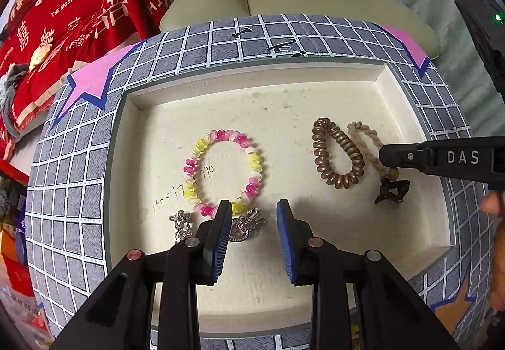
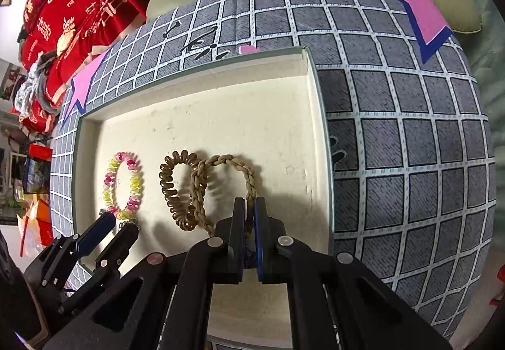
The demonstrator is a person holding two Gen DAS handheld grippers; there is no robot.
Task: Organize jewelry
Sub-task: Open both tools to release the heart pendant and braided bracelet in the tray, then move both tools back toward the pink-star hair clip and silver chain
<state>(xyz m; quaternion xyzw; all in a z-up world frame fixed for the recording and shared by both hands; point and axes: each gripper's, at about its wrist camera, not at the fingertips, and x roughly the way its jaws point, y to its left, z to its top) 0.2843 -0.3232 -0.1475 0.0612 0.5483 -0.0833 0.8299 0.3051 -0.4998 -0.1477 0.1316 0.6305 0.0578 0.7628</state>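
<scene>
**Right gripper pinches the braided band while the left waits open over the tray**

I am looking down into a shallow cream tray (image 1: 284, 103) that sits on a grey grid-patterned cloth (image 1: 79, 144). Three bands lie in a row on the tray floor, which I take to be the arrangement in progress. Farthest left is a pink, yellow and white spiral bracelet (image 1: 225, 171). To its right is a bronze coil hair tie (image 1: 337, 154). Just beside that, overlapping its edge in the right wrist view, is a tan braided band (image 2: 227, 179).

My right gripper (image 2: 251, 208) has its fingers closed on the near end of the braided band, where a dark charm (image 1: 393, 190) hangs. I judge this grip is there to set the band down neatly alongside the coil tie, or to nudge it clear of the overlap.

My left gripper (image 1: 254, 217) hovers with its fingers apart, holding nothing, low over the tray's near side. Between and around its fingertips lies a silver piece with a pink heart stone (image 1: 238, 228), touching the bracelet's lower edge. That looks like the left gripper's likely next target.
</scene>
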